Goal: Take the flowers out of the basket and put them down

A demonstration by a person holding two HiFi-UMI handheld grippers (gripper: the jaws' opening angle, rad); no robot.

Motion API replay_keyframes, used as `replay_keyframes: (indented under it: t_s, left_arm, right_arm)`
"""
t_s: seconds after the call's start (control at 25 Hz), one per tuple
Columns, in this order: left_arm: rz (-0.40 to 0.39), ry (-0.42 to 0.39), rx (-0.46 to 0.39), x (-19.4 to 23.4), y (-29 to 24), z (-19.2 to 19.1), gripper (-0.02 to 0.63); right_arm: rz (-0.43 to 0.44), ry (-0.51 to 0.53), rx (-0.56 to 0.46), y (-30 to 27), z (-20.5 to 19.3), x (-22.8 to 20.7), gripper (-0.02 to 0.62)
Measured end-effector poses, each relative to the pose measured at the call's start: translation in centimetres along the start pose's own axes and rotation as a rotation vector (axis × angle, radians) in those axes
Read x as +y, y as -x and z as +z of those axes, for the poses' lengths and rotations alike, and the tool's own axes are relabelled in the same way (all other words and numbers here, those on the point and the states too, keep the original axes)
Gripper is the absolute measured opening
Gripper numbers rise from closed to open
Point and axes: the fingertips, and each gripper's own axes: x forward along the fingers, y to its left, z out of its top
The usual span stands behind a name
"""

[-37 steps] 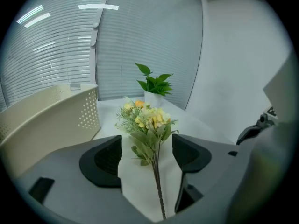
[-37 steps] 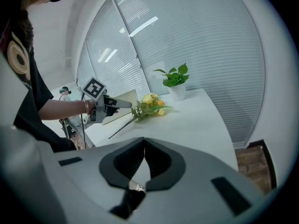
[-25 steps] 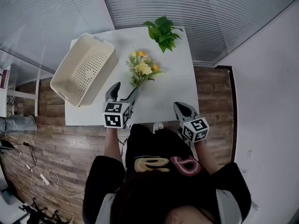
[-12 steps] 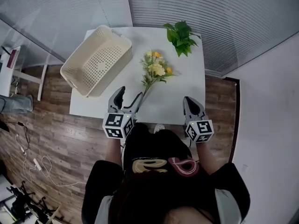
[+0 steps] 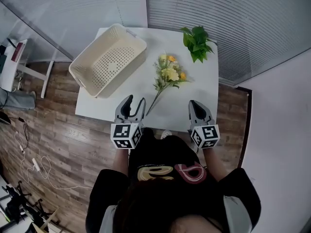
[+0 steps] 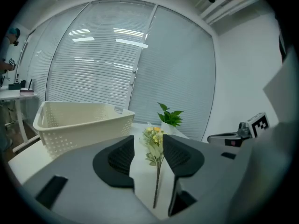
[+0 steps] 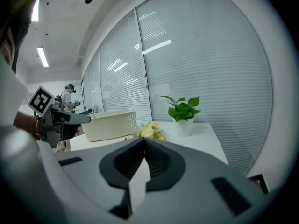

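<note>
left tongs (image 5: 134, 102) closing, empty (flowers (image 5: 169, 74) lie just ahead); right tongs (image 5: 196, 104) together.

No legible text or labels anywhere.

1. The left gripper (image 5: 135, 102) has drawn back from the flowers (image 5: 169, 74) toward the near edge of the table (image 5: 197, 93).
2. Its jaws, wide apart before, are closing and now stand narrower.
3. The stem (image 6: 157, 181), earlier right at the right jaw's tip, now lies loose on the table, unpinched.
</note>
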Motion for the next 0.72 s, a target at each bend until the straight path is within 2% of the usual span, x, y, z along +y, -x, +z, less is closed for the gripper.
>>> replay_keyframes:
  t_s: [0.16,0.24,0.28,0.52,0.72]
  left_arm:
    - [-0.008,-0.022,0.032,0.2,0.0,-0.6,0.141]
    - [-0.008,-0.026,0.039,0.3,0.3,-1.0,0.047]
    - [-0.01,-0.026,0.039,0.2,0.4,-1.0,0.036]
    - [-0.019,-0.002,-0.006,0.6,0.8,-0.2,0.018]
    - [-0.033,0.017,-0.033,0.6,1.1,0.3,0.017]
  right_arm:
    - [0.025,0.004,0.015,-0.5,-0.3,0.7,0.011]
    - [0.021,0.01,0.014,-0.6,-0.3,0.9,0.011]
    - [0.018,0.007,0.012,-0.6,-0.3,0.9,0.011]
    - [-0.05,-0.003,0.011,-0.6,0.0,0.0,0.009]
    - [-0.069,0.017,0.005,-0.7,0.6,-0.2,0.008]
